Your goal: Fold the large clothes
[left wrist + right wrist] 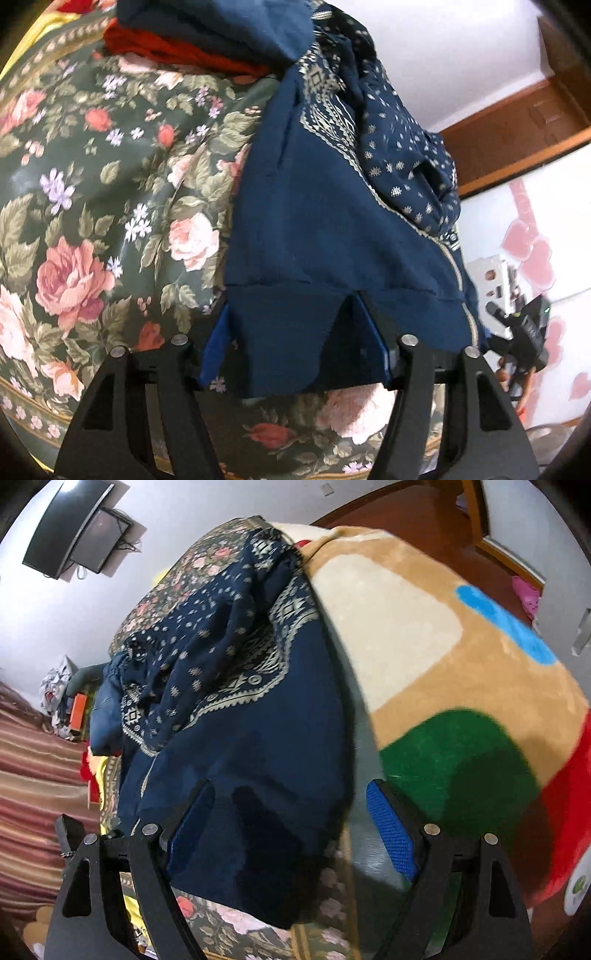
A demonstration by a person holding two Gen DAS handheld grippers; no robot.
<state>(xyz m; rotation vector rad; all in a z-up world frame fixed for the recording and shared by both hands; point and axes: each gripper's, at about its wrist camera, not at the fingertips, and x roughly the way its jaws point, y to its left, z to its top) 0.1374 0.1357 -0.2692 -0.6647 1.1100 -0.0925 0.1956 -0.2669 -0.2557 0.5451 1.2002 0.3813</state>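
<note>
A large navy garment with pale geometric print [325, 206] lies bunched on a floral bedspread [92, 206]. My left gripper [295, 332] has its blue pads wide apart, with the garment's plain hem draped between and over them. In the right wrist view the same garment [229, 701] stretches away across the bed. My right gripper [291, 819] is open, its fingers [391, 834] spread, and the hem hangs over the left finger and into the gap. Whether either gripper pinches cloth is hidden by the fabric.
A pile of blue and red clothes [207, 40] sits at the far end of the bedspread. A plush tan blanket with coloured patches [461, 672] lies right of the garment. A wall-mounted screen [74, 528] and a wooden door frame [517, 129] are behind.
</note>
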